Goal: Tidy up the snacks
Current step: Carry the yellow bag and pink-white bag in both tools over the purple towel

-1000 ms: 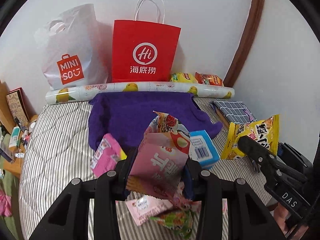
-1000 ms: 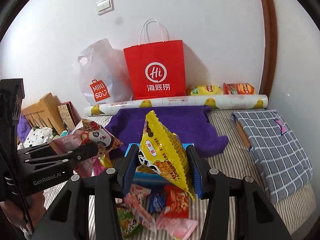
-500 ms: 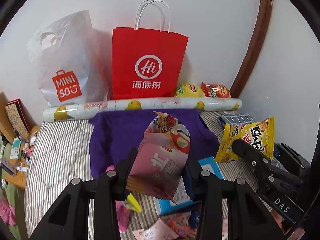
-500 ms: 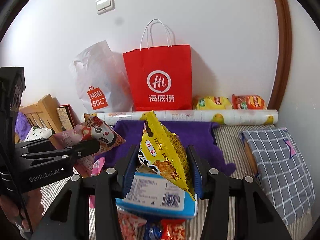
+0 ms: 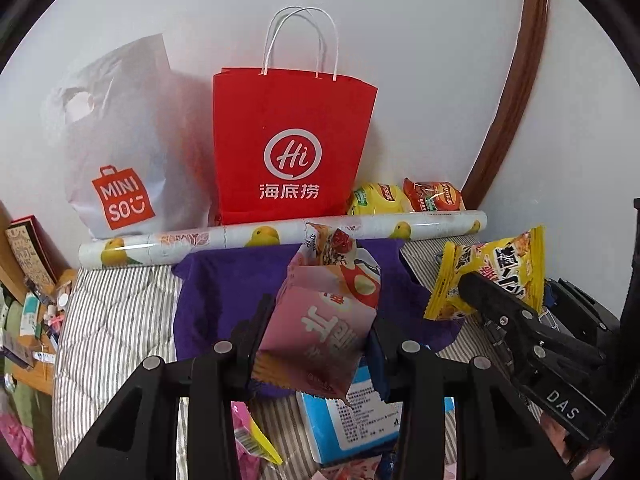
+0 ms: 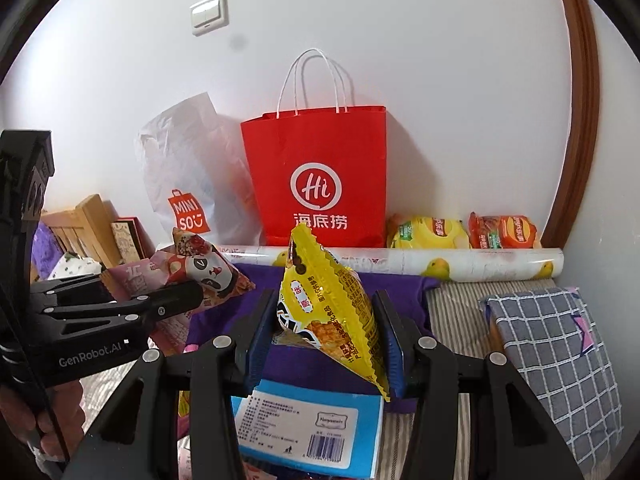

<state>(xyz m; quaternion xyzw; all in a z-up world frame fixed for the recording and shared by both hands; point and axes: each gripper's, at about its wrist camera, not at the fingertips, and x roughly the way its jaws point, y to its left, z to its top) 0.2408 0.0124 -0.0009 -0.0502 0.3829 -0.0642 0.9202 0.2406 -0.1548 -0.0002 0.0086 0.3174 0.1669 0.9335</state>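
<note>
Snacks are clamped in both tongs: left tongs (image 5: pixel 318 338) grip a pink packet (image 5: pixel 320 328), right tongs (image 6: pixel 326 336) a yellow packet (image 6: pixel 332 312).

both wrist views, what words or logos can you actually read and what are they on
"Hi" and "海底捞": red paper bag
"MINI SO": white plastic bag
"GenRobot.AI": left gripper body
"DAS": right gripper body
Pink snack packet and yellow snack packet: Chinese print, too distorted to quote
Blue box label: too small to read

Right hand-held gripper (image 6: pixel 326 334) clamps yellow packet (image 6: pixel 332 312) above blue box (image 6: pixel 308 428); left hand-held gripper (image 6: pixel 192 292) grips pink packet (image 6: pixel 200 272); red bag (image 6: pixel 320 176) behind.
</note>
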